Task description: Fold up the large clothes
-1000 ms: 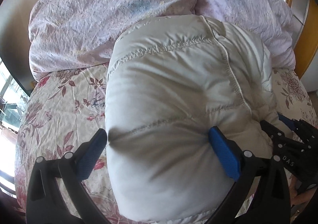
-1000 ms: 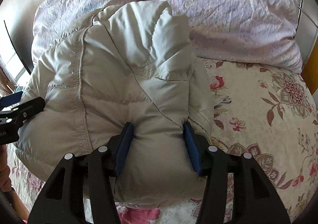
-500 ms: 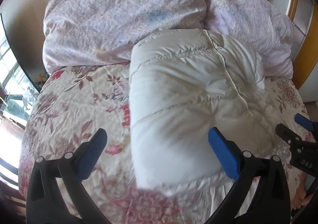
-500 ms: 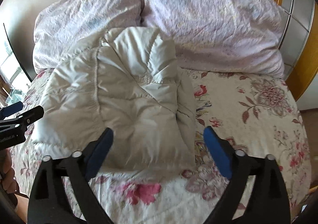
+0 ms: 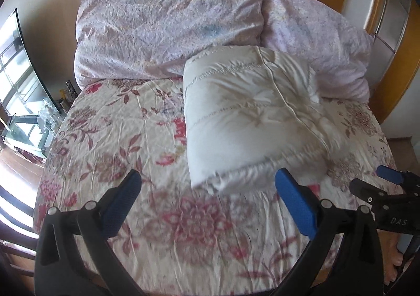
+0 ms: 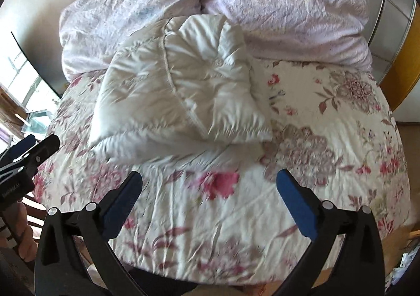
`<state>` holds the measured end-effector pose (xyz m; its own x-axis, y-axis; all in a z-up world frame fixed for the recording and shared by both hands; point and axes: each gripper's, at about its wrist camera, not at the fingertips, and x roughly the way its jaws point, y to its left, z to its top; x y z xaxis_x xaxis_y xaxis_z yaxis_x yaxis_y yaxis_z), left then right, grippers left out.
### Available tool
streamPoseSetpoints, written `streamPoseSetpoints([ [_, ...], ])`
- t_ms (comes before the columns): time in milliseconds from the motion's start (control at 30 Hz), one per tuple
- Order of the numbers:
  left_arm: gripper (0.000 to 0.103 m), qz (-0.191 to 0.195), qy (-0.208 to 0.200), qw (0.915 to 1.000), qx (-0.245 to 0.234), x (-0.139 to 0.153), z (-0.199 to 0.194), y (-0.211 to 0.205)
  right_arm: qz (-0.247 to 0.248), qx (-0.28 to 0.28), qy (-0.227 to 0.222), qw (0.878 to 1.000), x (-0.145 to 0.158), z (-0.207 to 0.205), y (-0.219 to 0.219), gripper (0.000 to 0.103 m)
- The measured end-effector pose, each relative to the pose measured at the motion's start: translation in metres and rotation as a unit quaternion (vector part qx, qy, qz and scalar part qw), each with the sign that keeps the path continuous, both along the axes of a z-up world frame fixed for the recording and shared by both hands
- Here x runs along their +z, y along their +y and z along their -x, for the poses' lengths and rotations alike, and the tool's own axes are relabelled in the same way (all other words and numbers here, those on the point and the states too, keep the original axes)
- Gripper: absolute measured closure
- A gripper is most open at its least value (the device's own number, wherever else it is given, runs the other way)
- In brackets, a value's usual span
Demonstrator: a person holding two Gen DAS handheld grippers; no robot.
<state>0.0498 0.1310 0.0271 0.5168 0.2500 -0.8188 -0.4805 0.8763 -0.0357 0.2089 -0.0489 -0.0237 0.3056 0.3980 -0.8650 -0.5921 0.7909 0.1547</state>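
Right wrist view — fold looks finished, both claws let go.
Nearest, the right gripper [image 6: 208, 191] is spreading its jaws with nothing between them; the left gripper [image 5: 207, 189] gapes empty too. Beyond, the white puffer jacket [image 6: 181, 86] lies bundled on the floral bedspread [image 6: 328, 138], touching the lilac duvet [image 6: 275, 4] — next, probably only a tidy-up.

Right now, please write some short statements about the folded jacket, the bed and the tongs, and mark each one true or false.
1. The white padded jacket lies folded on the floral bed cover. True.
2. The right tongs grip the jacket. False: their jaws are opening, nothing between them.
3. The left tongs stand open. True.
4. The jacket hangs off the bed's near edge. False: it lies against the lilac pillows.
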Motion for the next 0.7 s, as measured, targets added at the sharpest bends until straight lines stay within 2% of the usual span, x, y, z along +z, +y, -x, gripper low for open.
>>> streamPoseSetpoints([
  [300,0.002,0.026,0.003,0.9997,-0.002,0.008,0.023,-0.016,0.010,0.016,0.009,1.000,0.011,0.018,-0.016,0.001],
  [700,0.002,0.038,0.012,0.9989,-0.024,0.012,0.034,-0.048,-0.002,0.030,0.040,0.999,0.017,0.025,-0.040,0.001],
])
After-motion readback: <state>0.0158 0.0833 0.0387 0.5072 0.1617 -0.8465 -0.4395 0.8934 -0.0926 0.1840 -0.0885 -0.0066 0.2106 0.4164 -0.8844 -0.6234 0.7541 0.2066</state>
